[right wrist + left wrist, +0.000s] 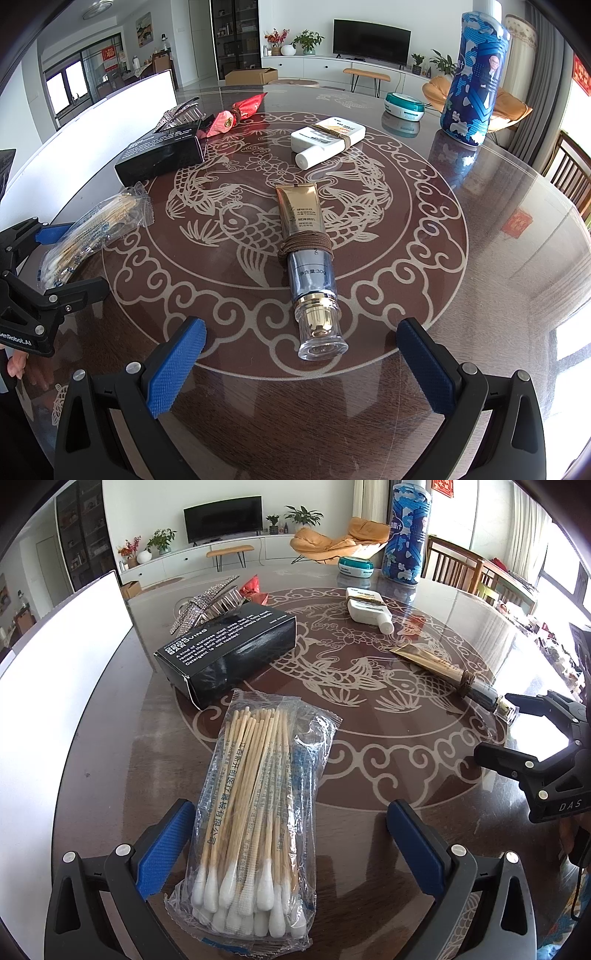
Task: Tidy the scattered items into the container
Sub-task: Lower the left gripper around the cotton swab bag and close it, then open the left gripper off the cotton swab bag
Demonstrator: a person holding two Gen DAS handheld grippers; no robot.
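Observation:
A clear bag of cotton swabs [255, 812] lies between the open fingers of my left gripper [291, 842], untouched by the blue pads. My right gripper [303, 363] stands open just short of the clear cap of a gold cosmetic tube [304, 254]. The same gold tube [448, 674] shows in the left wrist view with the right gripper [517, 731] at its cap. Further back lie a black box [229, 650], a white tube [327, 142], a rhinestone hair clip [205, 602] and red candy wrappers [236, 112]. The white container [55, 716] stands at the table's left.
A tall blue patterned can [474, 77] and a teal round tin [404, 105] stand at the far side of the round glass-topped table [498, 258]. Wooden chairs [454, 566] ring the right edge. A living room with a TV lies beyond.

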